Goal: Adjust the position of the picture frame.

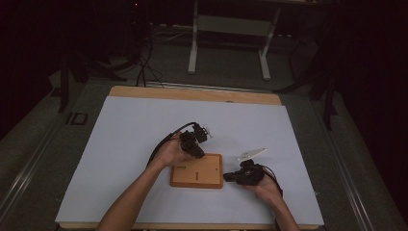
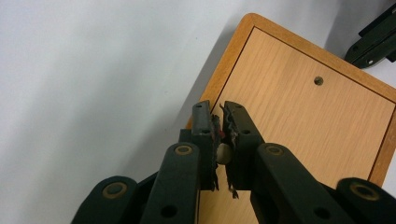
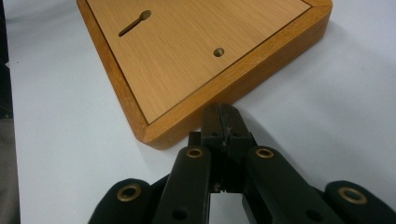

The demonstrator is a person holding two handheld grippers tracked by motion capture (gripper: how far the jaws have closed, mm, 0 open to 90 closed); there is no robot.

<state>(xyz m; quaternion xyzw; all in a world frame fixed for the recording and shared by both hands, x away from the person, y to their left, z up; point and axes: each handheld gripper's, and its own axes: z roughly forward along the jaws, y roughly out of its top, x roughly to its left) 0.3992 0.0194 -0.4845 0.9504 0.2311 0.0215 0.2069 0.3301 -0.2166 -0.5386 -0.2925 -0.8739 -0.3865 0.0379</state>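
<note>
Looking for print, no brand, label or lettering can be read anywhere on the wooden board (image 1: pixel 197 171), just plain grain inside a darker frame. The board lies flat on the white table cover (image 1: pixel 120 159), near the person's edge, with a keyhole-shaped slot (image 3: pixel 134 22) and a small round hole (image 3: pixel 218 52) in its top face.

Over on the left, the left gripper (image 2: pixel 220 122) hangs above the board's edge, its jaws nearly together and clamped on a small pale peg (image 2: pixel 223 153) tucked between the pads. In the high view it sits at the board's far left corner (image 1: pixel 193 142).

On the right, the right gripper (image 3: pixel 224 120) has its jaws pressed together, tips right up against the board's side edge; whether they actually touch the wood can't be told. From above it rests just beside the board's right end (image 1: pixel 246 174).
</note>
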